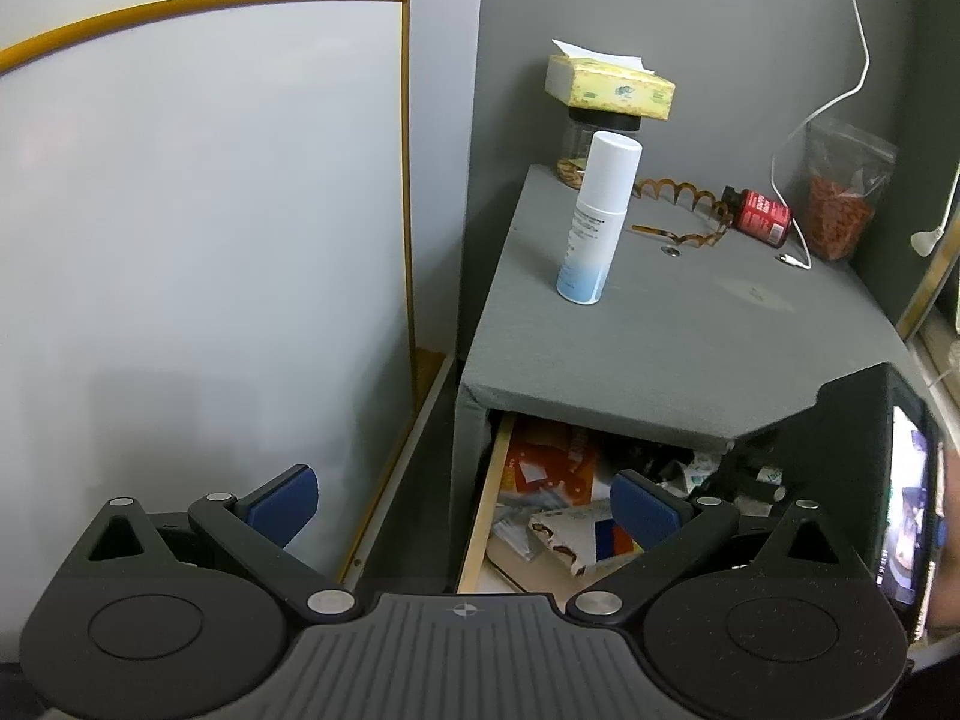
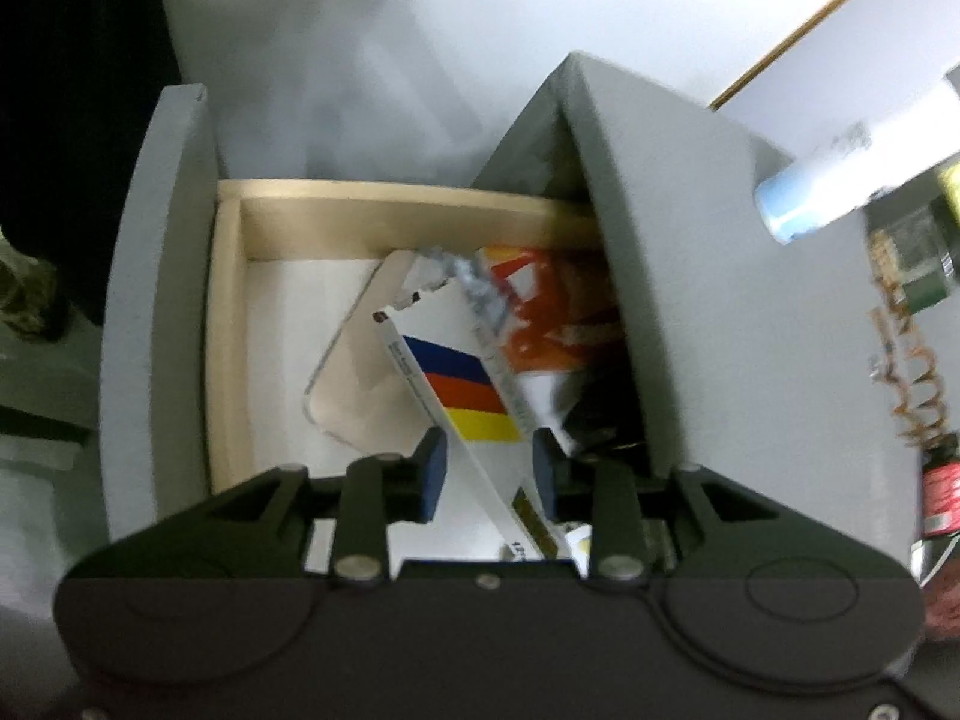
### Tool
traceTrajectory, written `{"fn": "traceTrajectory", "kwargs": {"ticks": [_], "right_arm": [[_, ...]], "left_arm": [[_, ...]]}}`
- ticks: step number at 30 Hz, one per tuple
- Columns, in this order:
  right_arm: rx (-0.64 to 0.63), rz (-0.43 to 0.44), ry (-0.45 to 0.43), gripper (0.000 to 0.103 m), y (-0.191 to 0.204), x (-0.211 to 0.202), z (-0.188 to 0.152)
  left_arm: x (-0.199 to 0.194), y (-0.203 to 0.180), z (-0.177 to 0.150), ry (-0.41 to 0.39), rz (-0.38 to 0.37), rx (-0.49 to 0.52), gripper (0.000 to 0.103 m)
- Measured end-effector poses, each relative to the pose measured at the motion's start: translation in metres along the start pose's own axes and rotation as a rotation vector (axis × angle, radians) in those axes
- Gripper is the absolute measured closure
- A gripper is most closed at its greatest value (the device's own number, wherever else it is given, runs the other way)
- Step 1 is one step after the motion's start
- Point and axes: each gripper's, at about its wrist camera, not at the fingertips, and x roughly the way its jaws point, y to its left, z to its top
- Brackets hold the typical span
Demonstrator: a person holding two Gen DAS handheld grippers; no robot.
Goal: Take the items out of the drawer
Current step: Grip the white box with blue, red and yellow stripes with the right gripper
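Grey walls, grey nightstand, drawer pulled out under its top.

Right hand-held gripper is over the open drawer, pitched steeply down. Jaws stand partly apart. A striped card (blue/red/yellow bands) sits between them, but I see a gap on each side, so the pads don't look to be pressing it. Picture is blurred; treat that as a judgement.

Key relation: card lies directly ahead of and under the right fingertips. Its long axis runs diagonally, from upper left by the drawer's middle to lower right under the gripper body. Jaw line cuts across that axis, roughly right for a pinch on the short width. Right hand is clearly the nearer one.

Around the card: clear plastic tray to its left, orange packet and crumpled paper behind it, dark clutter toward the nightstand side. Left part of the drawer floor is bare white.

Left hand-held gripper hangs back at the drawer's near left corner, angled down, jaws wide, nothing in them.

On the nightstand top: spray bottle upright, tissue box on a jar, hair clip, red bottle, snack bag, white cable.

Next move, I'd guess: close on the card and lift straight out. Risk is the thin edge slipping.
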Motion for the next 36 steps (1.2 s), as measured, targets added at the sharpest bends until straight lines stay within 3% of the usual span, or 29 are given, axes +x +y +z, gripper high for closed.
{"fn": "traceTrajectory", "kwargs": {"ticks": [4, 12, 17, 22, 27, 30, 34, 36], "right_arm": [[0.007, 0.048, 0.007, 0.093, 0.003, 0.005, 0.000], [0.025, 0.048, -0.022, 0.095, -0.002, -0.003, 0.000], [0.034, 0.040, -0.045, 0.103, -0.009, -0.012, 0.002], [0.116, 0.042, -0.095, 0.103, -0.028, -0.027, 0.003], [0.114, 0.052, -0.069, 0.103, -0.034, -0.022, 0.004], [0.080, 0.105, -0.069, 0.091, -0.024, 0.002, 0.001], [0.020, 0.200, -0.062, 0.060, -0.021, 0.002, -0.009], [-0.032, 0.261, -0.036, 0.058, -0.019, 0.023, -0.013]], "left_arm": [[0.000, 0.001, 0.000, 0.001, 0.001, -0.001, 0.000], [0.000, 0.000, 0.001, -0.003, -0.002, 0.003, 0.000], [0.000, 0.001, 0.000, -0.004, -0.001, 0.000, 0.000], [0.000, 0.002, 0.000, -0.003, 0.003, -0.002, 0.000], [0.001, 0.006, 0.001, -0.001, 0.004, -0.021, 0.000], [0.001, 0.011, 0.003, -0.002, 0.011, -0.045, 0.000], [0.001, 0.015, 0.004, 0.000, 0.010, -0.068, 0.000], [0.001, 0.014, 0.004, 0.001, 0.007, -0.061, 0.000]]}}
